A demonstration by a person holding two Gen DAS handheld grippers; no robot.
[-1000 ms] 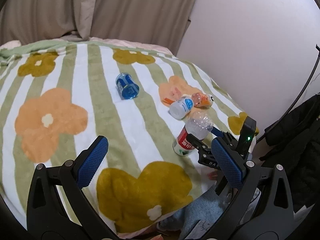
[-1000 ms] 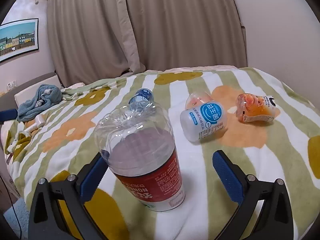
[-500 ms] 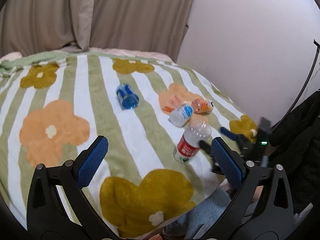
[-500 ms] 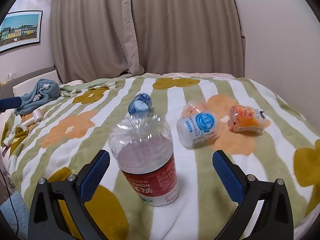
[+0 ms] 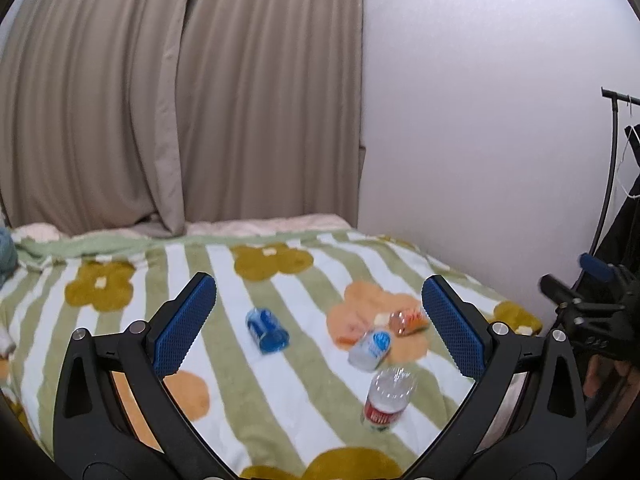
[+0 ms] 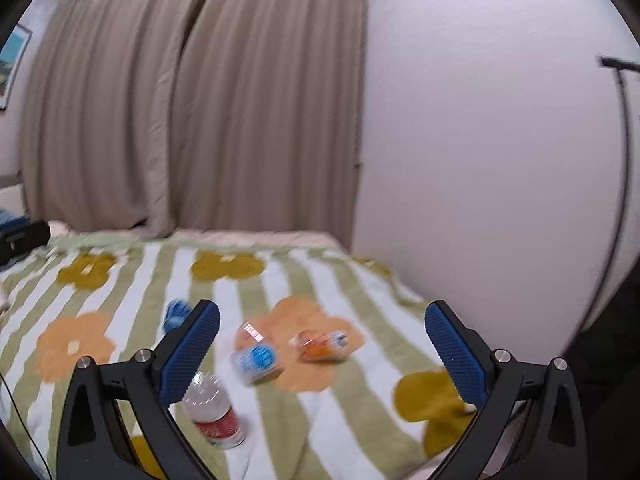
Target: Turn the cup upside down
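A clear plastic cup with a red label (image 5: 386, 400) (image 6: 214, 412) stands mouth-down on the striped flower blanket (image 5: 120, 320), domed base up. Three other cups lie on their sides beyond it: a blue one (image 5: 266, 330) (image 6: 176, 314), a white-and-blue one (image 5: 370, 348) (image 6: 256, 362) and an orange one (image 5: 408, 320) (image 6: 322, 346). My left gripper (image 5: 318, 281) hangs open well back from the bed, holding nothing. My right gripper (image 6: 322, 307) is open and empty too, off the bed's right side; the left wrist view shows it (image 5: 576, 276) in a hand (image 5: 600, 372).
Beige curtains (image 5: 180, 100) hang behind the bed and a white wall (image 5: 480, 140) runs along its right side. A clothes rack with dark garments (image 5: 616, 200) stands at the far right. A blue towel (image 5: 6, 252) lies at the blanket's left edge.
Both grippers have drawn back and up from the bed. The right gripper, which framed the clear cup a second ago, is now far from it; the cup stays standing mouth-down.
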